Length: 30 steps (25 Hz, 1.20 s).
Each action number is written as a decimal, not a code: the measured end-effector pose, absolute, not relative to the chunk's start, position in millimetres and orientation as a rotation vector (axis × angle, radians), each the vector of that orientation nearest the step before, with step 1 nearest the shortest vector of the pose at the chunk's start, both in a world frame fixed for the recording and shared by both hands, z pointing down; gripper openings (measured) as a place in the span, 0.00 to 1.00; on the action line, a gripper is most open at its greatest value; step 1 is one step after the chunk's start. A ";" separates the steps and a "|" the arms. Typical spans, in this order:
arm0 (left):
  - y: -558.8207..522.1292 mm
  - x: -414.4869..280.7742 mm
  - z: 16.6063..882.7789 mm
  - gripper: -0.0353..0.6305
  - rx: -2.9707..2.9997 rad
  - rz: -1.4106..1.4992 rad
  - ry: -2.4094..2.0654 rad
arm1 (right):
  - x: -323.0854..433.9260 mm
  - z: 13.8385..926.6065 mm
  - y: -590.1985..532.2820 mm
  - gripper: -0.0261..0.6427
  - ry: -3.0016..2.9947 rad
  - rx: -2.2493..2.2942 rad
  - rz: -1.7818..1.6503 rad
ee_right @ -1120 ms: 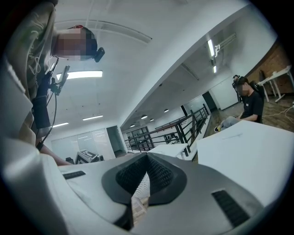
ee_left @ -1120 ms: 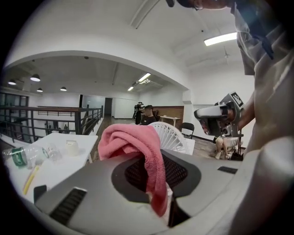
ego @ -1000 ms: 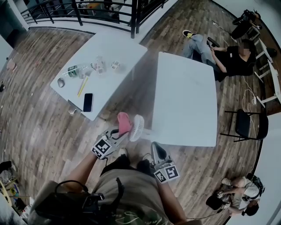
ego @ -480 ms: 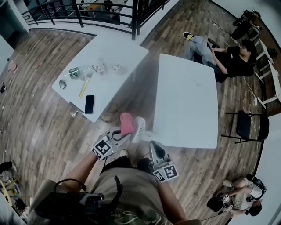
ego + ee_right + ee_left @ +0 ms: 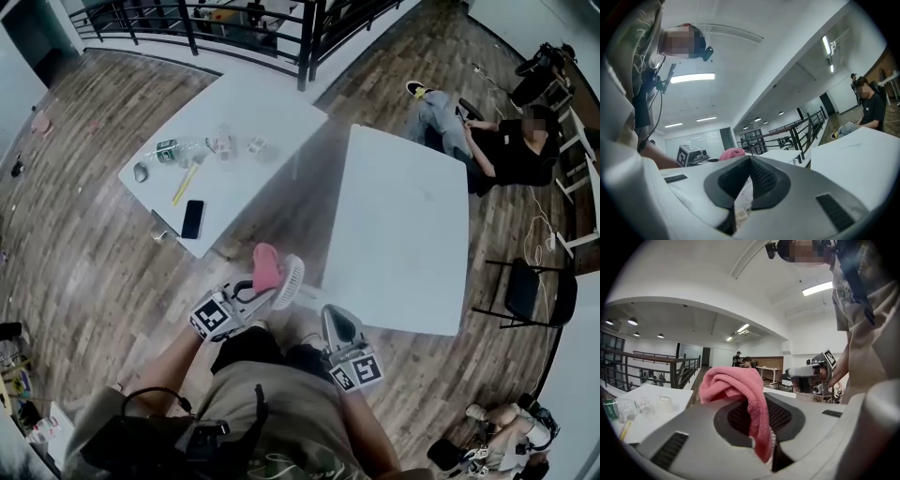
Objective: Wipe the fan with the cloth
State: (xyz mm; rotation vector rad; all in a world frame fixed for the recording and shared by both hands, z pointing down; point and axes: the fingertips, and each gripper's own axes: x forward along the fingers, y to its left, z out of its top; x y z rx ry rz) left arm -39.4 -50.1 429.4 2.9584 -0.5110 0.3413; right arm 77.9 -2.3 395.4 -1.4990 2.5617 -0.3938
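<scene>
In the head view my left gripper [image 5: 253,293] is shut on a pink cloth [image 5: 265,265], whose bunched end rests against the back of a small white fan [image 5: 290,280]. The fan hangs over the wooden floor in front of me. My right gripper [image 5: 331,315] is shut and holds the fan from the right. The left gripper view shows the cloth [image 5: 736,387] draped out of the left gripper [image 5: 761,427]. In the right gripper view the fan's ribbed grille [image 5: 743,196] shows in the slit between the jaws of the right gripper [image 5: 747,180], with the cloth [image 5: 732,153] behind it.
A white table [image 5: 403,225] stands straight ahead. A second table [image 5: 234,122] at the left carries a bottle, a phone [image 5: 192,218] and small items. A black railing [image 5: 234,23] runs behind. A person [image 5: 511,141] sits on the floor; a black chair [image 5: 525,281] stands at the right.
The head view has shifted a little. Cloth, fan and both grippers keep nearly the same places, and both grips are unchanged.
</scene>
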 end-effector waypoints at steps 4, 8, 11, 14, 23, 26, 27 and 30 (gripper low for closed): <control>-52.7 -35.8 436.8 0.16 2.968 0.350 -0.480 | 84.4 406.3 -9.2 0.04 2.533 -1.556 -0.424; -53.6 -31.7 437.7 0.16 2.979 0.332 -0.377 | 74.2 406.0 -15.4 0.04 2.495 -1.592 -0.445; -57.4 -28.7 440.0 0.16 2.985 0.328 -0.338 | 71.2 403.8 -24.9 0.04 2.475 -1.613 -0.433; -61.1 -28.2 440.7 0.16 2.978 0.337 -0.310 | 67.0 401.0 -28.7 0.04 2.475 -1.627 -0.419; -72.4 -23.3 445.7 0.16 3.012 0.303 -0.259 | 68.8 406.4 -28.8 0.04 2.457 -1.691 -0.403; -74.8 -21.7 443.0 0.16 2.993 0.307 -0.271 | 69.0 403.0 -29.1 0.04 2.458 -1.698 -0.377; -75.5 -21.4 441.0 0.16 2.980 0.311 -0.286 | 68.7 401.9 -29.5 0.04 2.454 -1.697 -0.373; -78.7 -20.6 440.8 0.16 2.980 0.310 -0.331 | 62.5 399.0 -34.8 0.04 2.455 -1.717 -0.353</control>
